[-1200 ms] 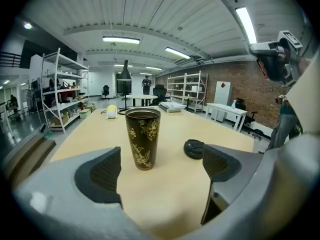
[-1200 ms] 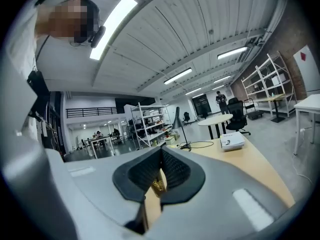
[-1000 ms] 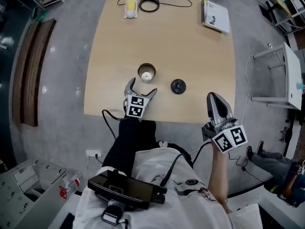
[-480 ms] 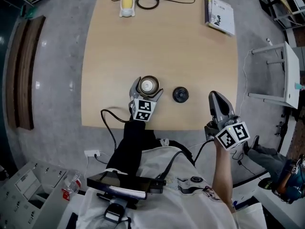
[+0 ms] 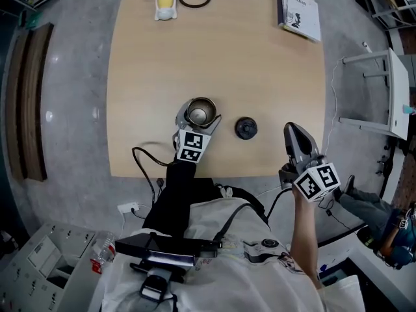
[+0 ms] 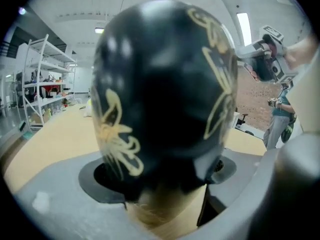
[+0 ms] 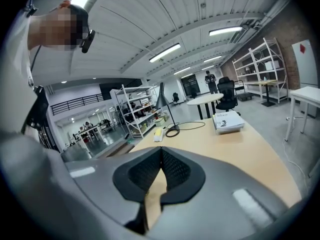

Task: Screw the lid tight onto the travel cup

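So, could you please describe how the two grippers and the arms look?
The left gripper and right gripper are grey, with black pads and a white cube with black square markers. A black cable trails from the left one. The left arm wears a black sleeve; the shirt is white. The left jaws have just been closing, with the travel cup between them.

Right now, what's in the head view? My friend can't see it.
The left gripper has its jaws, just closing in, around the open travel cup on a wooden table. The black lid lies apart, to the cup's right. The right gripper, shut and empty, hovers by the table's near edge.
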Demonstrator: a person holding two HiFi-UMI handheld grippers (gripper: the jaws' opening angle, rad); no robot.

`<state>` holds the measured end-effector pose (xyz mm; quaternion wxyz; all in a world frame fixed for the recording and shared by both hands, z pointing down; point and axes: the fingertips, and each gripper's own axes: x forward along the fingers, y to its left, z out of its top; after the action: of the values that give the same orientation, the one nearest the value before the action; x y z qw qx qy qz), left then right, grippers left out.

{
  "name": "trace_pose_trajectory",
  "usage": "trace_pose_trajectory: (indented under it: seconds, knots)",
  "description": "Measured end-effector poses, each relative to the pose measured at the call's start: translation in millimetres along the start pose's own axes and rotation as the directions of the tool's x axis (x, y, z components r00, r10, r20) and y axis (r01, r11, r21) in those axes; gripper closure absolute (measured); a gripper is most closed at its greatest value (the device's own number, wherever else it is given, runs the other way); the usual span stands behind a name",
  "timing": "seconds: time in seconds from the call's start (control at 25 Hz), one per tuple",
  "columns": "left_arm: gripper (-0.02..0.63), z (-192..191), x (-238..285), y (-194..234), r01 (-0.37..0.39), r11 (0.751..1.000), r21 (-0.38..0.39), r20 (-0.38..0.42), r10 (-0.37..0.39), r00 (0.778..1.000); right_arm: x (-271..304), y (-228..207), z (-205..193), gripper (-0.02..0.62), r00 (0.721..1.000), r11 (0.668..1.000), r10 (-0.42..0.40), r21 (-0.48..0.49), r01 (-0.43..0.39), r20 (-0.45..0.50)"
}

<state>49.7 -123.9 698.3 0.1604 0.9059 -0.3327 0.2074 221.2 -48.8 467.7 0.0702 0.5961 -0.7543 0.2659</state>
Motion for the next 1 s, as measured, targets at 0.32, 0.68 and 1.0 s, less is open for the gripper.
trace_pose_trajectory:
  seconds: [0.32, 0.68, 1.0]
  knots:
    - [0.183, 48.2, -20.5, 5.3, 0.044, 0.995, -0.094, 0.087, -0.036, 0.996, 13.5, 6.2, -17.2, 0.595, 0.998, 0.998, 0.055, 0.012, -0.055, -0.004]
    - [0.183, 104.0, -75.7, -10.7, -0.002, 0.998, -0.058, 0.134, 0.010, 0.991, 39.7, -6.3, -117.9, 0.548, 0.953, 0.963, 0.120, -0.201, -0.180, -0.278]
    - [0.183, 104.7, -99.9, -30.1, -0.098, 0.992, -0.082, 0.105, 0.107, 0.989, 84.4, -21.0, -236.0, 0.199, 0.751, 0.810, 0.097, -0.386, -0.441, -0.654]
